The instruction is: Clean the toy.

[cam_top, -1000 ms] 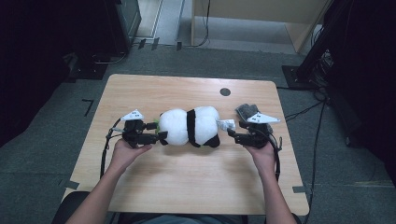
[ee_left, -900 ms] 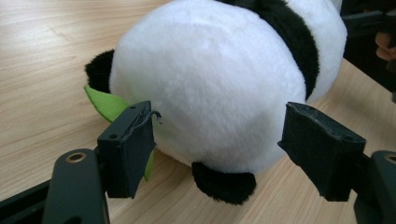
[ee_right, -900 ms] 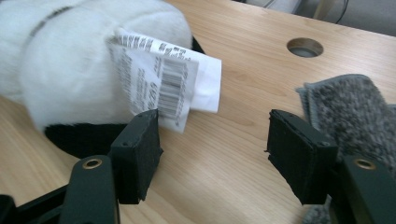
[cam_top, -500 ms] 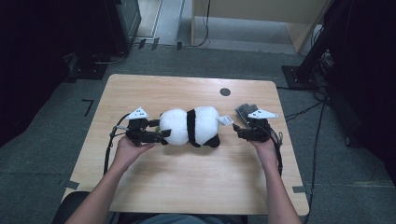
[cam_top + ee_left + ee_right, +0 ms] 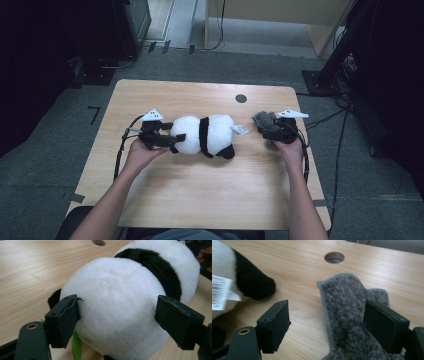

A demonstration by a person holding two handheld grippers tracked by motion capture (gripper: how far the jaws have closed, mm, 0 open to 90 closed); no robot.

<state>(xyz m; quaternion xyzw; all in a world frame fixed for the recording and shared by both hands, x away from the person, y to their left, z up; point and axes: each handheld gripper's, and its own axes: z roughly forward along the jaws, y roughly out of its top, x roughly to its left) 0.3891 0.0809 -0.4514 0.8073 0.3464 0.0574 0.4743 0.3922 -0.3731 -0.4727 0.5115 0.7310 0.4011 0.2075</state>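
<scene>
At frame centre on the tabletop [image 5: 150,200] I note the plush panda [image 5: 205,135] straddled by my left gripper [image 5: 172,141], jaws just widening, while my right gripper [image 5: 325,327], likewise widening, stands unclamped about a grey cloth [image 5: 348,315] at right.

On the bench [image 5: 200,200] in front of me the plush panda [image 5: 205,135] lies lengthwise across the middle, left to right. My left gripper [image 5: 167,140] sits at its left end, jaws straddling the rounded end, one on each side; the near one touches the plush. A paper tag [image 5: 240,130] hangs off the toy's right end. Right of that, apart from the toy, a piece of cloth [image 5: 263,120] lies on the bench, with my right gripper [image 5: 272,131] at it and the cloth partly between its jaws. Behind the cloth and the toy's right end, toward the far edge, is a cable hole [image 5: 241,98] in the bench.
</scene>
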